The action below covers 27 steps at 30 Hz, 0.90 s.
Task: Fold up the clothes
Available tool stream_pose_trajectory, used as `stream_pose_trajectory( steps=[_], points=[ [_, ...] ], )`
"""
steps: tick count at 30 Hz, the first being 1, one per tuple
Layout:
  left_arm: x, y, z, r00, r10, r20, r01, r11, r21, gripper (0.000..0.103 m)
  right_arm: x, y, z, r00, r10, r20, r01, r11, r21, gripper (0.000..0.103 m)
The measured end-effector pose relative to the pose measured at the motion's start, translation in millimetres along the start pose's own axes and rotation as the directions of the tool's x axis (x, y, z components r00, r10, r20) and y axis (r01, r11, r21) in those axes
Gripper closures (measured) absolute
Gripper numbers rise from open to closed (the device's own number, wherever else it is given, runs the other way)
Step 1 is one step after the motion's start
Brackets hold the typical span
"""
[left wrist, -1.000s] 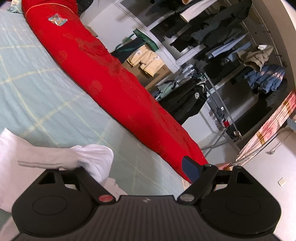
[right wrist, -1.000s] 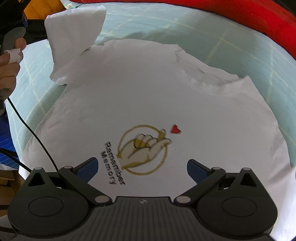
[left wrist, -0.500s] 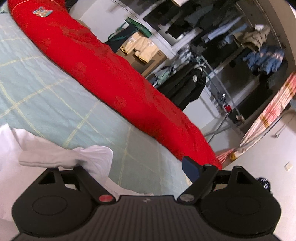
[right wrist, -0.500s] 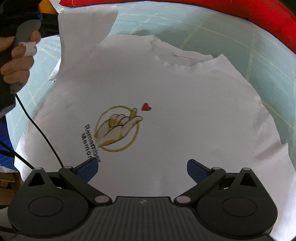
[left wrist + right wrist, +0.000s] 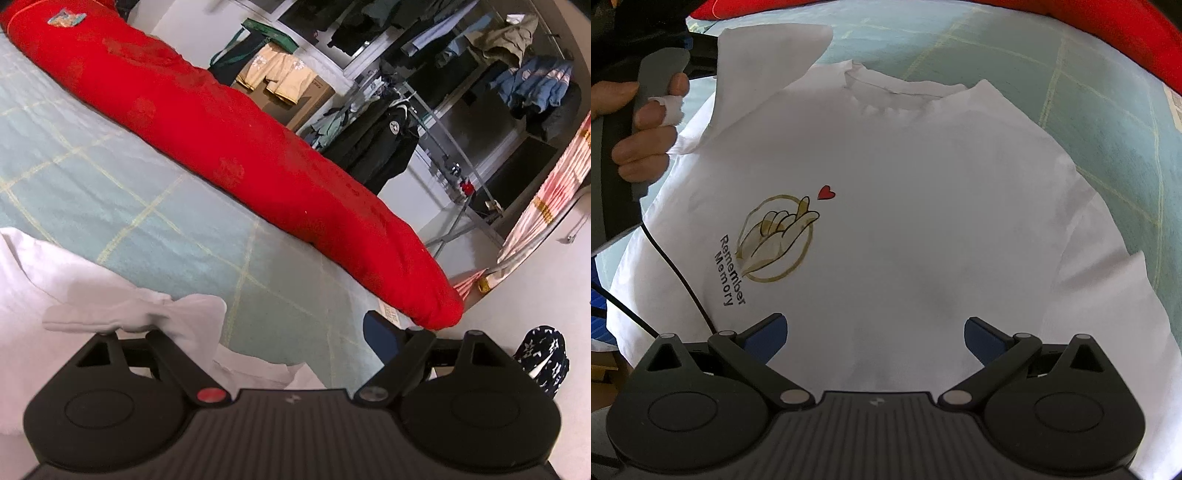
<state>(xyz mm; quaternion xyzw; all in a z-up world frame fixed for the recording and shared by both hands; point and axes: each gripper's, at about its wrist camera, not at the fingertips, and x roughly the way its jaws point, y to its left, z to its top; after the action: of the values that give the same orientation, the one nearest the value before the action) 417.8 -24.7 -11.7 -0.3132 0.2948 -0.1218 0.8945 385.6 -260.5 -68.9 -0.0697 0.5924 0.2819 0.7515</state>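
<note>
Swung inward, the sleeve [image 5: 768, 70] drapes one left-gripper [image 5: 258, 332] finger (jaws wide); right gripper [image 5: 873, 334] jaws gape empty.

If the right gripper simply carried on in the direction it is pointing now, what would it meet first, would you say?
Most likely the white T-shirt spread on the bed: the right gripper points steeply down at its plain front, beside the printed hand logo. Its jaws stand open with nothing between them. How far off the cloth is cannot be told.

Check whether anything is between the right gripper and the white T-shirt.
Nothing visible does. The right gripper hangs open over the bare front of the T-shirt; a black cable crosses the shirt only off to one side.
</note>
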Motion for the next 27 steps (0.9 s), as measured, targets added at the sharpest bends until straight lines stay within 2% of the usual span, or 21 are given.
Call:
stream_pose_trajectory(
  steps=[8,27],
  points=[
    [11.1,-10.3,-14.6,0.999,0.043,-0.022,-0.042,0.998,0.052,0.019,-0.2,-13.2,-4.2,1.000,-0.018,0.009,0.018,1.000,0.006,0.000],
    [13.0,-42.3,-53.9,0.996,0.045,-0.080,-0.026,0.974,0.227,0.019,-2.8,-20.6,-11.3,0.999,-0.032,-0.003,0.032,0.999,0.021,0.000]
  ],
)
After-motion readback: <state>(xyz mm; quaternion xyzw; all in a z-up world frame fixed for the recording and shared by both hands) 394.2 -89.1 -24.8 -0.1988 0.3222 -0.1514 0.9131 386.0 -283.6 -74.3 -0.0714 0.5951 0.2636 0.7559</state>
